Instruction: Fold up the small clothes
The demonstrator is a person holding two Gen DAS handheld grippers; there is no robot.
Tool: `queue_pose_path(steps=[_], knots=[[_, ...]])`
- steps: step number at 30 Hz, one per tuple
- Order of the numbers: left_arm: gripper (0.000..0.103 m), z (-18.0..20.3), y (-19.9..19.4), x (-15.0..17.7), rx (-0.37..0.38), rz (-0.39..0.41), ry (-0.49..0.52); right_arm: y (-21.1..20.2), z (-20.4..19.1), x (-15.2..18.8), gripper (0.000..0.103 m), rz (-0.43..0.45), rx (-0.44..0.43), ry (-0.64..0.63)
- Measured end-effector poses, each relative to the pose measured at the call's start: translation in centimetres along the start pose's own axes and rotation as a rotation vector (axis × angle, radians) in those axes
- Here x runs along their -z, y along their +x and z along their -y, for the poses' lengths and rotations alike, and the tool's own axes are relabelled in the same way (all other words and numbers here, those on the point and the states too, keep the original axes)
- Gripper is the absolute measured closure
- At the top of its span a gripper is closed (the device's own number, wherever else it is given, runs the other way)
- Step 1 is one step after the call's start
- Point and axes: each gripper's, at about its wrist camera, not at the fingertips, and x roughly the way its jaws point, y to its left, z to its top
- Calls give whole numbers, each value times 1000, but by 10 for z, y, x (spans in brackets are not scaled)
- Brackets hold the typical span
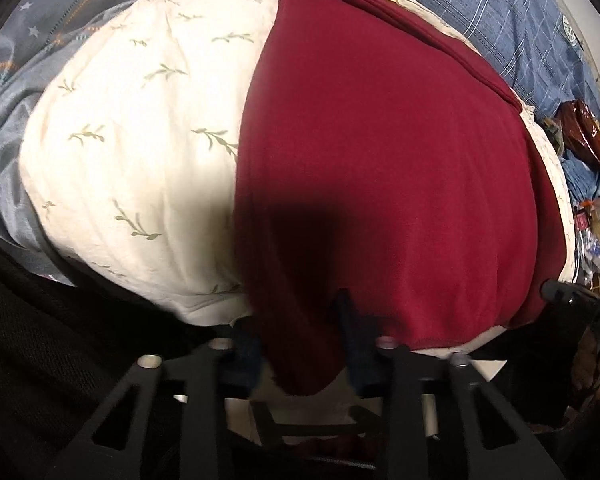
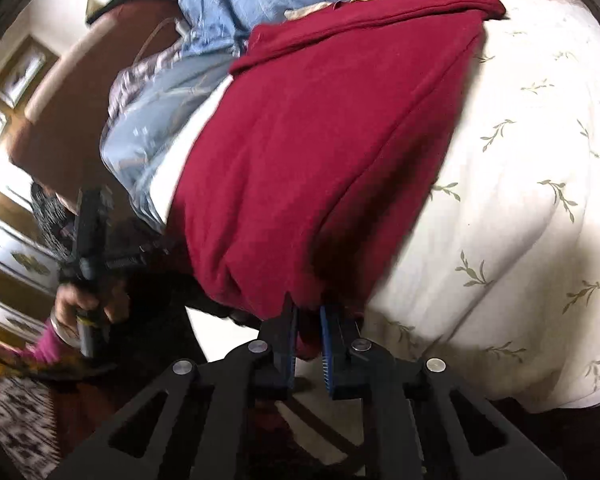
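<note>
Garment: one dark red piece, lying flat on a cream leaf-print cushion, its near hem hanging over the cushion's front edge toward both cameras; far edge already looks doubled over (a thicker band shows along the top in both views)

Left gripper: jaws drawn in narrow on the near-left corner of the hem, a tongue of red cloth pinched between the blue pads; right gripper: jaws nearly together, a fold of the hem's other corner caught between its pads

Step in hand, as I judge it: both near corners seized, lift and carry to the far edge not yet begun; to do it well, raise both corners together and level, keep the hem taut between the two grips so no slack bunches in the middle, carry forward over the body of the cloth, lay corner on corner, then release; risk is a thin pinch slipping, the right one especially

Count: garments 1; cushions 1; grippers 2; blue checked bedding behind, 1 piece visible; clutter at the right edge of the left view too small to count
</note>
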Motion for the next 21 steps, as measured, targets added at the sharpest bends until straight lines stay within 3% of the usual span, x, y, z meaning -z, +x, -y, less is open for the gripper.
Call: queue_pose_path(steps=[2, 5, 10, 21], knots=[[96, 1, -12, -3, 30, 17, 12, -8, -6, -2, 94, 27, -37, -20], [96, 6, -40, -11, 108, 84, 41, -23, -12, -11, 94, 84, -105, -24], [97, 11, -58, -30, 151, 160, 65, -44, -8, -29, 94, 197, -187, 20], [97, 4, -75, -77, 148, 300, 59, -66, 14, -79, 95, 356, -59, 55]])
